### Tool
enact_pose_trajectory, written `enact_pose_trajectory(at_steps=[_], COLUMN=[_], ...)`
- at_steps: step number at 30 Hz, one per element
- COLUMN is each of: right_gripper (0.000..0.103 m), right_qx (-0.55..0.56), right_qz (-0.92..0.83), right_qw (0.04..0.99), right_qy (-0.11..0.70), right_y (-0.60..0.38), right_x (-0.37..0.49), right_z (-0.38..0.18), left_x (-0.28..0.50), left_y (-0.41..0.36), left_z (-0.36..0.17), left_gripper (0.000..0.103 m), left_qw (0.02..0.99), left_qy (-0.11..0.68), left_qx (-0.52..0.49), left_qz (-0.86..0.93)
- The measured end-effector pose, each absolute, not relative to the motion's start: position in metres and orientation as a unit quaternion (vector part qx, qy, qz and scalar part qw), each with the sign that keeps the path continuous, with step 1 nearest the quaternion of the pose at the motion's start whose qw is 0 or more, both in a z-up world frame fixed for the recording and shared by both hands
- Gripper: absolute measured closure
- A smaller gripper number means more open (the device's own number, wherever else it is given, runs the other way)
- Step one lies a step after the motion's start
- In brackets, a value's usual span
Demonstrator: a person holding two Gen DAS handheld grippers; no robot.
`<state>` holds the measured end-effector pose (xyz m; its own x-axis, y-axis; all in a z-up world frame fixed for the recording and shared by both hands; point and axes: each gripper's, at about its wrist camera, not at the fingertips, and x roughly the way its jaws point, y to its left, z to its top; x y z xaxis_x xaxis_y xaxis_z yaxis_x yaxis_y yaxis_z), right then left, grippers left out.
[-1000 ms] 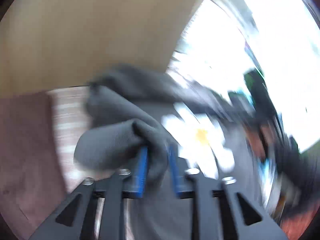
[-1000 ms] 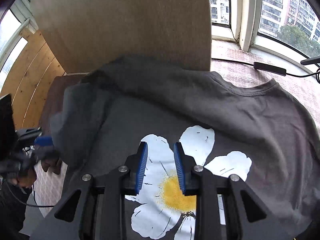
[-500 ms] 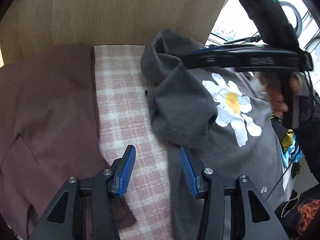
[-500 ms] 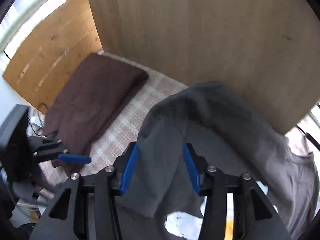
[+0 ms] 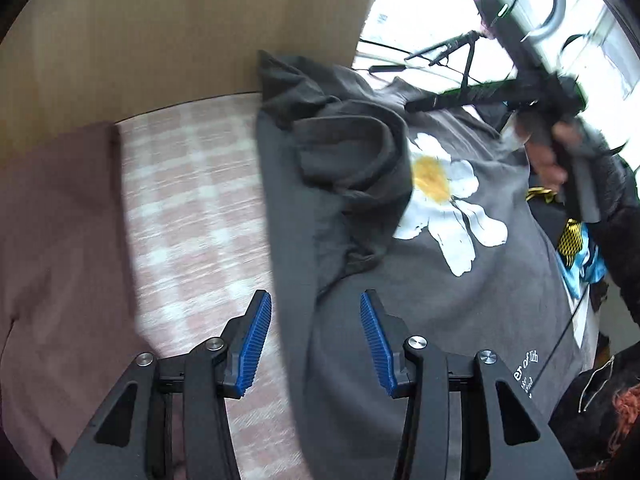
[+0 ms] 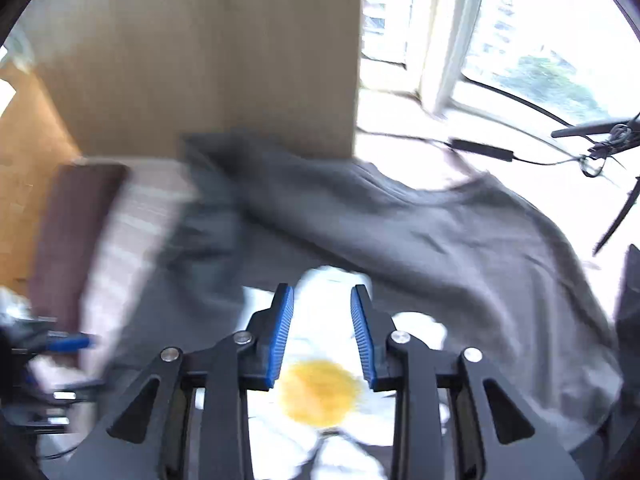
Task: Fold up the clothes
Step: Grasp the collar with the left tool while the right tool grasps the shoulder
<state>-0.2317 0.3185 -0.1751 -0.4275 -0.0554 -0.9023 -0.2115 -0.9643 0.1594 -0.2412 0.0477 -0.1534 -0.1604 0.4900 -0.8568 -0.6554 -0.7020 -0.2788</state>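
A dark grey T-shirt (image 5: 460, 320) with a white and yellow daisy print (image 5: 440, 192) lies spread on the pink plaid cover (image 5: 192, 200). One sleeve (image 5: 352, 160) is flopped over onto the shirt's chest, bunched beside the daisy. My left gripper (image 5: 316, 340) hangs open above the shirt's left side edge, nothing between its pads. In the blurred right wrist view, my right gripper (image 6: 322, 328) hovers above the daisy (image 6: 320, 396); its jaws are closing with no cloth between them. A hand holds that gripper (image 5: 416, 106) over the collar area.
A brown garment (image 5: 52, 240) lies left of the plaid cover. A wooden board (image 5: 160, 20) stands behind the bed. A cable with a black box (image 6: 480, 150) and a thin black stand (image 6: 600, 132) sit by the window at the far right. Colourful items (image 5: 580, 248) lie at the bed's right edge.
The left gripper, earlier shut on the sleeve, has let it go and stands open; the sleeve now lies on the shirt. The right gripper swung left, then came back over the daisy.
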Motion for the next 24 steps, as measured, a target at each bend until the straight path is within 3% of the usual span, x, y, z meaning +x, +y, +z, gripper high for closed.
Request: enact_pose_trajectory(at_steps=[4,10,11,13,17,20,21,24], right_gripper=[0.056,0.056,0.06,0.095,0.099,0.099,0.099,0.093], right_qx=[-0.518,-0.571,-0.575,-0.575,-0.539,-0.474,-0.452,-0.502], right_qz=[0.846,0.815,0.809,0.803,0.819,0.833,0.836,0.818], right_qw=[-0.045,-0.055,-0.062,-0.07,-0.071,-0.082,-0.081,-0.067], right_qy=[0.121,0.08,0.104,0.141,0.181,0.274,0.301,0.272], right_y=[0.283,0.254,0.258,0.265,0.282,0.31,0.318,0.327], right_x=[-0.247,-0.291,-0.29,-0.284,-0.255,-0.22,-0.206,-0.183], right_z=[-0.158,-0.195,-0.201,-0.206,-0.192,-0.173,-0.17,-0.179], left_x=[-0.242,-0.254,-0.256,-0.263,-0.275,-0.27,-0.265,-0.239], left_y=[0.063,0.078,0.082,0.092,0.11,0.115,0.115,0.111], left_z=[-0.156,-0.157,-0.158,-0.159,-0.159,-0.144,-0.138,-0.125], left_gripper=[0.059,0.058,0.058,0.059,0.064,0.085,0.088,0.087], left_qw=[0.387,0.396,0.398,0.408,0.438,0.469,0.484,0.524], left_qy=[0.099,0.092,0.094,0.086,0.048,0.026,0.022,0.05], left_qx=[-0.522,-0.515,-0.509,-0.503,-0.497,-0.485,-0.479,-0.458], left_qz=[0.753,0.755,0.757,0.757,0.747,0.737,0.732,0.717])
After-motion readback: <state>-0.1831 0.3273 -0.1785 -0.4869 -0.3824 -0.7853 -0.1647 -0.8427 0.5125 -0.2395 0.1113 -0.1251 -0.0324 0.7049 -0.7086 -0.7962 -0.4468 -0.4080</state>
